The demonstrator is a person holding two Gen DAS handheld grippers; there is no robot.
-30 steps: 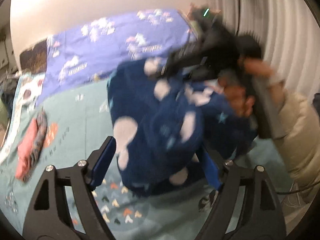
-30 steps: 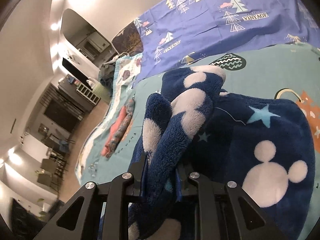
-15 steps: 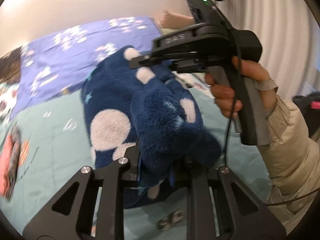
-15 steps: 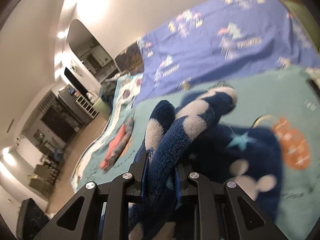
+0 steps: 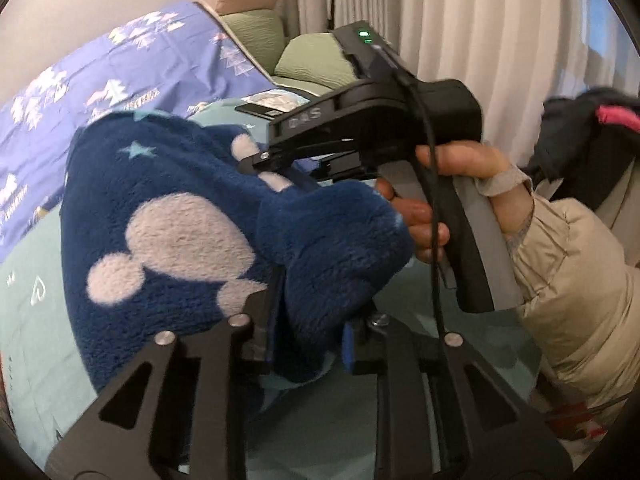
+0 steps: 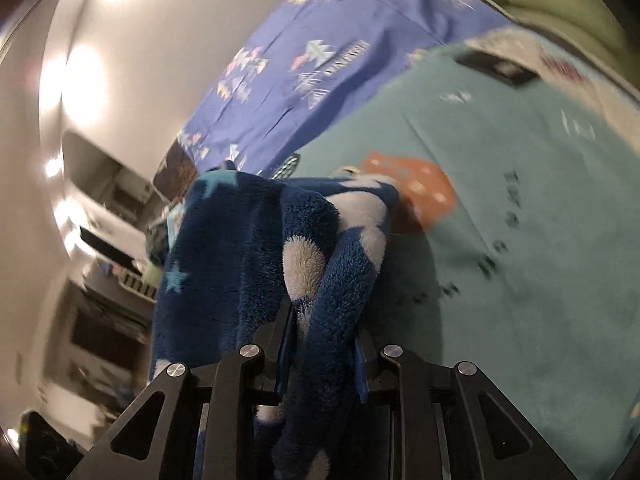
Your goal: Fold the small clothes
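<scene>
The left tongs (image 5: 310, 320) are clamped on a thick fold of the fleece (image 5: 168, 224), a dark blue garment with white mouse-head patches and pale stars; their jaws have just been opening a little, yet the pads still press the bunched pile between them. The right tongs (image 6: 320, 344) likewise grip a rolled edge of the same fleece (image 6: 248, 248), jaws also just eased apart slightly with cloth squeezed between the blue pads. The fleece hangs between the two tools above the bed (image 6: 540, 280), draped and doubled over rather than lying flat; whether its lower part touches the teal sheet cannot be told. In the left wrist view the right tool's black body (image 5: 384, 120) reaches in from the right, its tip buried in the fleece, held by a hand (image 5: 452, 200) with a beige padded sleeve (image 5: 568, 288) behind it. A violet quilt (image 5: 100, 92) printed with trees lies at the far side of the bed, green pillows (image 5: 308, 60) sit by the pale curtain (image 5: 500, 32), and a dark flat phone-like slab (image 6: 496, 68) rests on the sheet.
</scene>
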